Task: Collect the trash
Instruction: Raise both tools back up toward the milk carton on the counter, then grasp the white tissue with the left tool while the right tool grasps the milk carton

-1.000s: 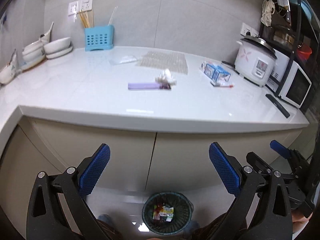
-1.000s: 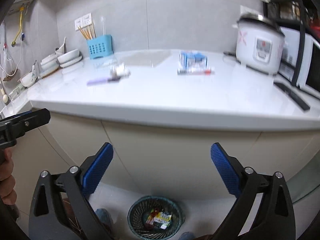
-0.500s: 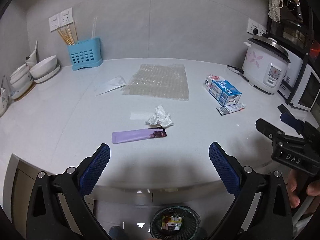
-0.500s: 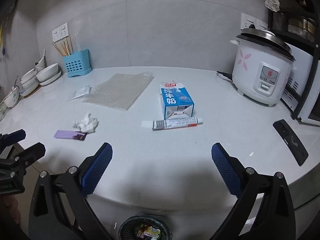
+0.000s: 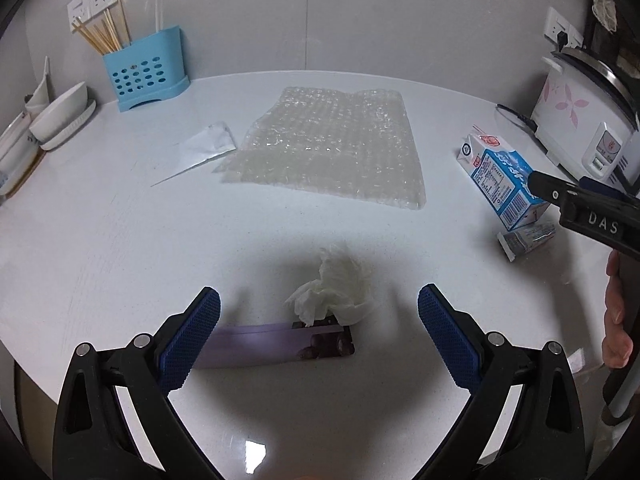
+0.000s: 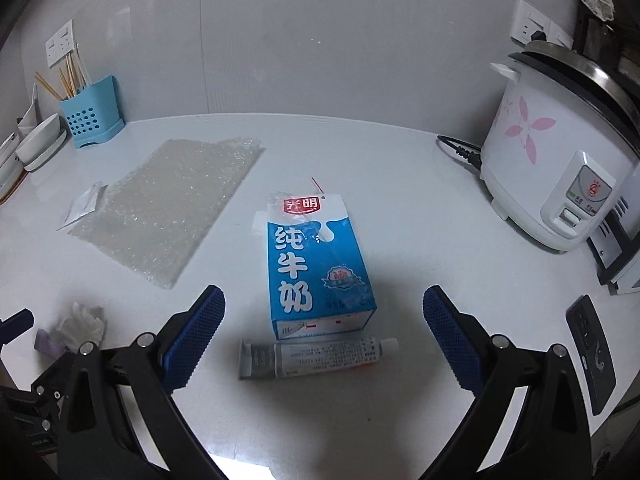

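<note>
- Left wrist view: the left tongs (image 5: 319, 312) hang wide open above the white counter (image 5: 120, 240), holding nothing. Between the blue pads lies a crumpled tissue (image 5: 334, 292), its near edge resting on a flat purple wrapper (image 5: 276, 344). Farther back lie a sheet of bubble wrap (image 5: 332, 148) and, just left of it, a small clear packet (image 5: 208, 146). A blue chopstick holder (image 5: 144, 70) stands by the wall, with white bowls (image 5: 60, 116) to its left. At the right edge the right tongs (image 5: 592, 212) reach in over a milk carton (image 5: 500, 180) and a tube (image 5: 526, 238).
- Right wrist view: the right tongs (image 6: 324, 314) are also spread wide and empty. The milk carton (image 6: 316, 268) lies flat between the pads, the tube (image 6: 316, 358) just in front of it, nearly touching. The bubble wrap (image 6: 168, 204) lies to the left, the tissue (image 6: 82, 326) at lower left. A rice cooker (image 6: 560, 152) stands at the right, a dark remote (image 6: 592, 352) near the counter edge.
</note>
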The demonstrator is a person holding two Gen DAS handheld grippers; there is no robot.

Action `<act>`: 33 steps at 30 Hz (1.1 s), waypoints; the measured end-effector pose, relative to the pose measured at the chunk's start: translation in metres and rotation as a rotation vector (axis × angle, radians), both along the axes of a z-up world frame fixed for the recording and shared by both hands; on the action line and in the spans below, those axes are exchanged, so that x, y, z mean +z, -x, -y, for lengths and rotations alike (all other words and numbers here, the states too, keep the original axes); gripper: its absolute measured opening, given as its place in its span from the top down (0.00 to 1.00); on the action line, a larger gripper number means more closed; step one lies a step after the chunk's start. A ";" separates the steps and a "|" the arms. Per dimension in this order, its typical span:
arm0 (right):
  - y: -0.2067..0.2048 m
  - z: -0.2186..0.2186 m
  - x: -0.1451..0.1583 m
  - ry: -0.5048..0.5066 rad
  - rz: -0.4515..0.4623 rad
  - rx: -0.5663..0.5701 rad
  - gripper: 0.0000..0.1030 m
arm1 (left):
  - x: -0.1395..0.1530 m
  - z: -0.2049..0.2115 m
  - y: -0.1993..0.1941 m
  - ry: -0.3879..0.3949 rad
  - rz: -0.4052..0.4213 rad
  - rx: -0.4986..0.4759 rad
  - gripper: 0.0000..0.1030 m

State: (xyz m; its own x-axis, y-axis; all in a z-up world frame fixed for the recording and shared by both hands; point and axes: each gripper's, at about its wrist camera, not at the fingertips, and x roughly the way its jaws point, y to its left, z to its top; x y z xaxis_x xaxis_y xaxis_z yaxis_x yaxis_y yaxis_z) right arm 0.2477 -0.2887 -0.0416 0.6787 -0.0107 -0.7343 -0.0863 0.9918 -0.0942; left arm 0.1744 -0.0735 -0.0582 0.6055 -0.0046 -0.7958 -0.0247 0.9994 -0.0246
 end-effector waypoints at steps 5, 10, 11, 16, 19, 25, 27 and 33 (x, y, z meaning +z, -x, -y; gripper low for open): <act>-0.024 0.000 -0.011 -0.001 -0.056 -0.018 0.07 | -0.011 0.007 -0.015 -0.017 -0.032 -0.004 0.06; -0.037 0.000 -0.017 -0.005 -0.091 -0.023 0.07 | -0.015 0.008 -0.026 -0.025 -0.062 0.008 0.16; -0.039 -0.001 -0.018 -0.007 -0.097 -0.016 0.07 | -0.016 0.009 -0.028 -0.026 -0.070 0.012 0.17; -0.040 -0.013 -0.021 0.069 -0.111 -0.006 0.10 | -0.019 0.010 -0.035 -0.026 -0.107 0.023 0.36; -0.044 -0.015 -0.024 0.094 -0.136 -0.023 0.18 | -0.018 0.012 -0.035 -0.042 -0.107 0.023 0.52; -0.047 -0.013 -0.028 0.088 -0.168 -0.043 0.35 | -0.015 0.012 -0.037 -0.027 -0.116 0.003 0.83; -0.047 -0.013 -0.026 0.083 -0.161 -0.045 0.36 | -0.013 0.012 -0.037 -0.024 -0.108 -0.005 0.84; -0.042 -0.011 -0.017 0.076 -0.126 -0.057 0.37 | -0.006 0.012 -0.033 -0.026 -0.083 -0.014 0.86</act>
